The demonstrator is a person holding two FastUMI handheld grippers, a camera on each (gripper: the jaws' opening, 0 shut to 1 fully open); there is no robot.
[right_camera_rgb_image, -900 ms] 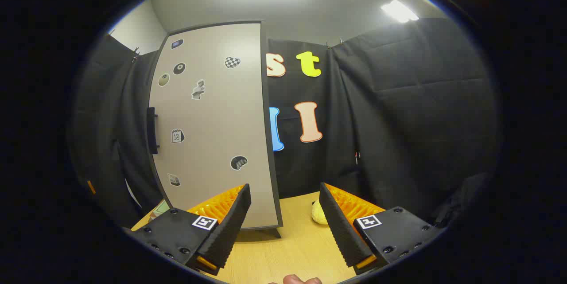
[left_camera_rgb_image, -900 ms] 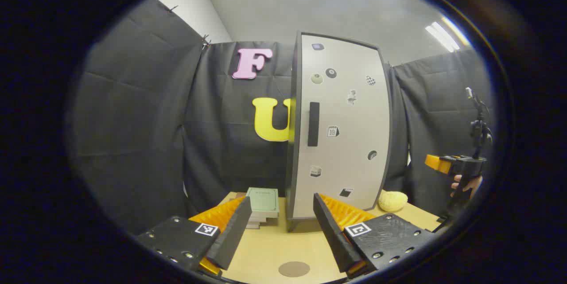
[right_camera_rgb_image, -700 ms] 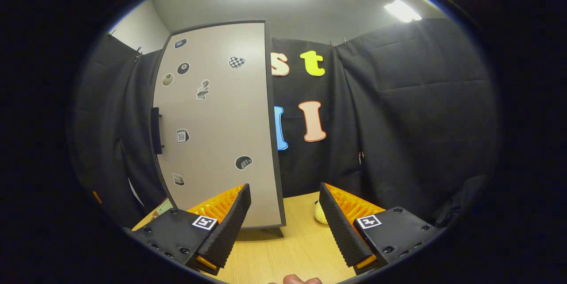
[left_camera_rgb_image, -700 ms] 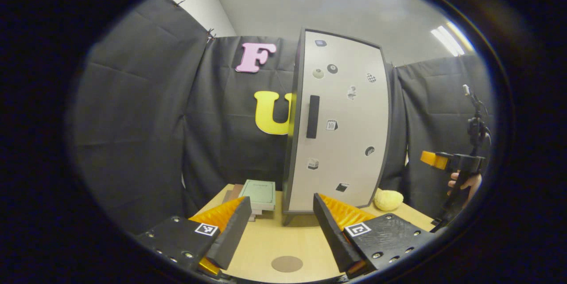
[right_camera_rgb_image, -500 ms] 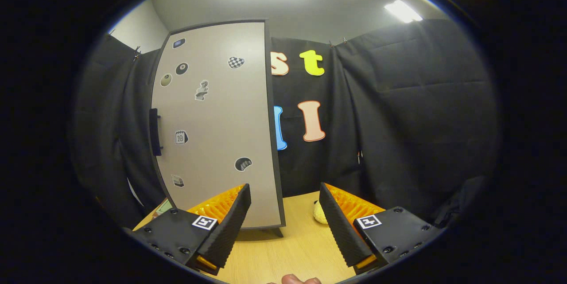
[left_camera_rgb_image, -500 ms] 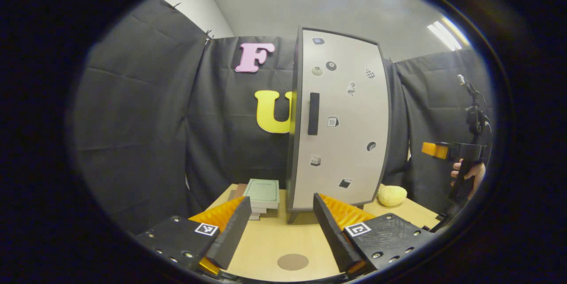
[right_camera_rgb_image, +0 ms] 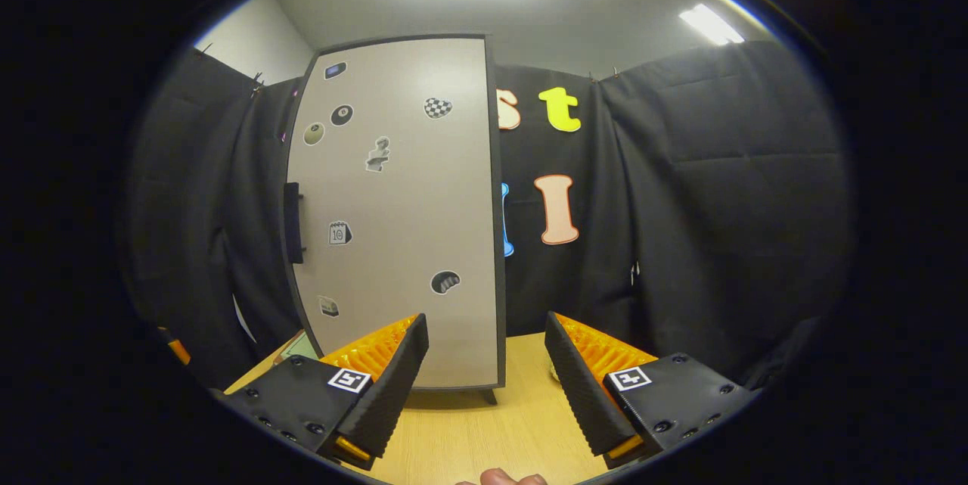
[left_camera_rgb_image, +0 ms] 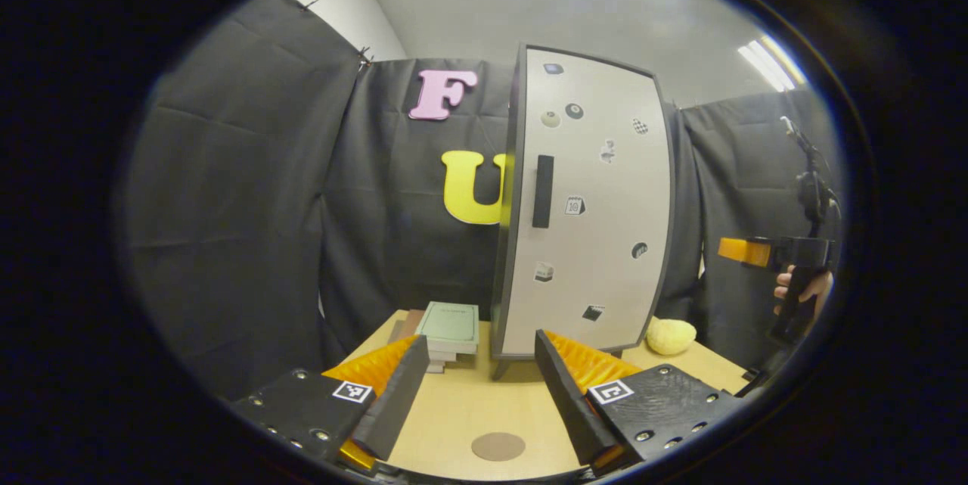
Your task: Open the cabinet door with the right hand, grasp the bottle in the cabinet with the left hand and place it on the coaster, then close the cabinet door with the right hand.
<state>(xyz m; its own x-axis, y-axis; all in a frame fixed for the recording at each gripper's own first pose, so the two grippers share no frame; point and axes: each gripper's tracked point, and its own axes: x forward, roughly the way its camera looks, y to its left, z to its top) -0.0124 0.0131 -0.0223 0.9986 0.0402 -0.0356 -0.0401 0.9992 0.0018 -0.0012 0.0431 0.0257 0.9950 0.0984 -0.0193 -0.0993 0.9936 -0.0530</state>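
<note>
The cabinet door (right_camera_rgb_image: 397,212) is closed, its dark vertical handle (right_camera_rgb_image: 293,222) on the door's left edge, so the bottle is presumably behind it, out of sight. The right gripper (right_camera_rgb_image: 485,364), fingers spread and empty, is well short of it; it should swing left, straddle the handle squarely and pull along the hinge arc. The left gripper (left_camera_rgb_image: 475,383), also spread and empty, hangs over the wooden table (left_camera_rgb_image: 469,413) near the round brown coaster (left_camera_rgb_image: 497,446), with stacked books (left_camera_rgb_image: 448,326) and a yellow sponge (left_camera_rgb_image: 671,335) beside the cabinet.
</note>
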